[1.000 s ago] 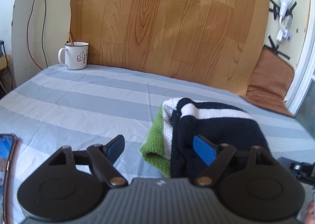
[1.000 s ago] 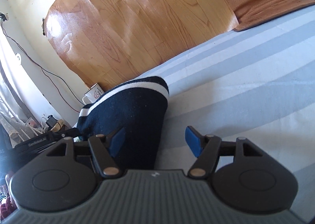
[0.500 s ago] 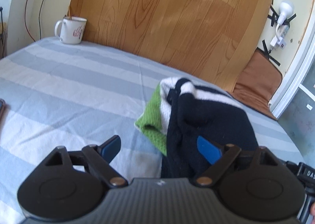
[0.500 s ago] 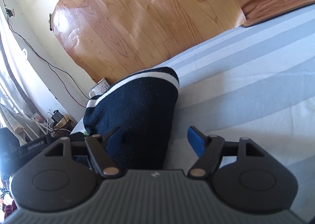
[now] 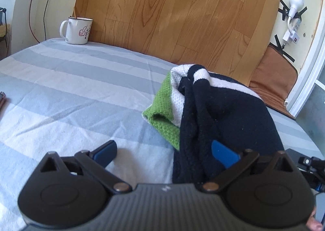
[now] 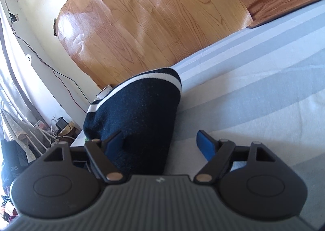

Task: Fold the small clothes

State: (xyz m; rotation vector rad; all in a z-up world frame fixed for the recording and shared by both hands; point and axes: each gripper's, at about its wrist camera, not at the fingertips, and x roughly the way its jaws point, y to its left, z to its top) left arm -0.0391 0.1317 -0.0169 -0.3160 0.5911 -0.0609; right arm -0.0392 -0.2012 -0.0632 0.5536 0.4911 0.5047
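Note:
A folded dark navy knit garment [image 5: 227, 117] with white stripes lies on the striped bed sheet [image 5: 71, 92], on top of a green and white knit piece [image 5: 162, 115]. My left gripper [image 5: 164, 152] is open just in front of it; the right finger's blue pad [image 5: 224, 153] is against the navy cloth, the left pad [image 5: 105, 152] over bare sheet. In the right wrist view the navy garment [image 6: 138, 113] fills the left middle. My right gripper [image 6: 160, 145] is open, its left pad [image 6: 112, 144] against the garment's near side.
A white enamel mug [image 5: 78, 29] stands at the bed's far left corner against the wooden headboard [image 5: 172, 13]. A brown cushion [image 5: 274, 76] lies at the far right. A phone edge [image 5: 1, 98] shows at the left. Clutter and cables [image 6: 50, 129] lie off the bed's side.
Both grippers have moved closer to the folded garment, which looks larger now. Both stay open. The left view has swung so the mug sits nearer the middle left.

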